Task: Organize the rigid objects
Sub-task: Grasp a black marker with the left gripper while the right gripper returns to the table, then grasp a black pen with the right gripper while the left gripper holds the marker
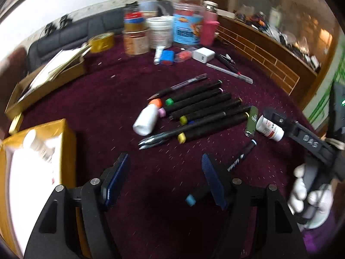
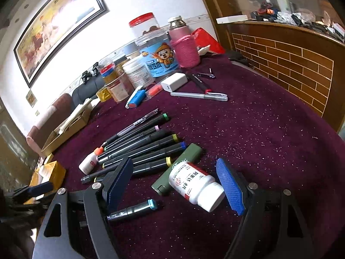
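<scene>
Between our right jaws: right gripper point(image 2: 179, 185) stands open, its blue ribbed pads either side of a white pill bottle point(image 2: 195, 186) lying on its side, not pressed.
Left jaws: left gripper point(image 1: 166, 179) is open over bare cloth; a blue-capped marker point(image 1: 235, 166) passes under its right finger.
Materials: we see smooth plastic bottle, matte black markers point(image 1: 204, 112) in a row, olive lighter point(image 2: 179, 168) touching the bottle.
Around: small glue bottle point(image 1: 147, 118), gold box point(image 1: 36, 172), jars point(image 2: 159, 58) at the back.
Open room: plush purple cloth point(image 2: 269, 133) lies bare toward the wooden edge point(image 2: 286, 64).
</scene>
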`<state>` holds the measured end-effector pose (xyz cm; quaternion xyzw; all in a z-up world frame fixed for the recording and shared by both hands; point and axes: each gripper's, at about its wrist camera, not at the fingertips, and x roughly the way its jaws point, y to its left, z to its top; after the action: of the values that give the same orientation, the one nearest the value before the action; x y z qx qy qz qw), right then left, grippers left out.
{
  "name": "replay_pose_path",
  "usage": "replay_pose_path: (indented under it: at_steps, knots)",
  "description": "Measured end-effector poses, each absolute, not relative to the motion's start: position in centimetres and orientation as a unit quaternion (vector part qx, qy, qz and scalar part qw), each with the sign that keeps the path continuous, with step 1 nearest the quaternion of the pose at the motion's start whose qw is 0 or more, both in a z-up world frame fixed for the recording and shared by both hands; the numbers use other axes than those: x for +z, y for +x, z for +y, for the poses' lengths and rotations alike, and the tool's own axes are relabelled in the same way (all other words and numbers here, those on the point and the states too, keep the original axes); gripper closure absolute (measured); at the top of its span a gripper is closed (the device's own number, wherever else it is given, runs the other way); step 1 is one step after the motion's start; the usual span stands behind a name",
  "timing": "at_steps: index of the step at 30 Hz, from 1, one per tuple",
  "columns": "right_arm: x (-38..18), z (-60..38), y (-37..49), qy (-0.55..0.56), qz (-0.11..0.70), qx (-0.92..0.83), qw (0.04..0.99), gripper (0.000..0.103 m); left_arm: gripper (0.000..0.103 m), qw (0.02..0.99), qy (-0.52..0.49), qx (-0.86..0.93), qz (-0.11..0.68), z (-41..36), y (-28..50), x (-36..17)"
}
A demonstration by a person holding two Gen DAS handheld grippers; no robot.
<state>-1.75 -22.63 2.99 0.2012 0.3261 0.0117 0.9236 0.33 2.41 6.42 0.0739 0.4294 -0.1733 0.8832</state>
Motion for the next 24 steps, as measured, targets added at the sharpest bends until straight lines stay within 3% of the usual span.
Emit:
replay_pose_path:
  at_steps: [7, 11, 13, 14, 15, 18, 24]
  knots:
    - [2.5, -23.6, -1.4, 0.222, 0.333, 0.003, 0.916, 0.028, 0.035, 0.878, 0.174, -0.208, 0.394, -2.7, 3.0, 5.0]
    - [2.1, -24.3, -1.2, 0.238, 0.341, -0.005, 0.910, 0.028, 0.031, 0.847, 0.231, -0.212, 0.429, -5.7, 4.0, 2.2]
    - [1.9, -24.5, -1.1, 0.245, 0.345, -0.008, 0.906, 0.028, 0.041, 0.848, 0.218, -0.223, 0.429, -5.7, 3.4, 1.9]
    - [1.8, -24.6, -1.1, 0.248, 0.347, -0.008, 0.904, 0.028, 0.062, 0.840, 0.198, -0.243, 0.442, -5.4, 3.1, 1.8]
    - [1.7, -24.7, -1.1, 0.252, 0.349, -0.009, 0.903, 0.028, 0.074, 0.832, 0.182, -0.255, 0.457, -5.0, 2.7, 1.6]
    - [1.2, -25.1, -0.9, 0.263, 0.358, -0.010, 0.896, 0.028, 0.079, 0.821, 0.187, -0.266, 0.469, -4.2, 0.3, 1.4]
    - [0.7, -25.5, -0.9, 0.278, 0.368, -0.009, 0.887, 0.028, 0.079, 0.805, 0.161, -0.282, 0.497, -1.4, -4.2, 0.8]
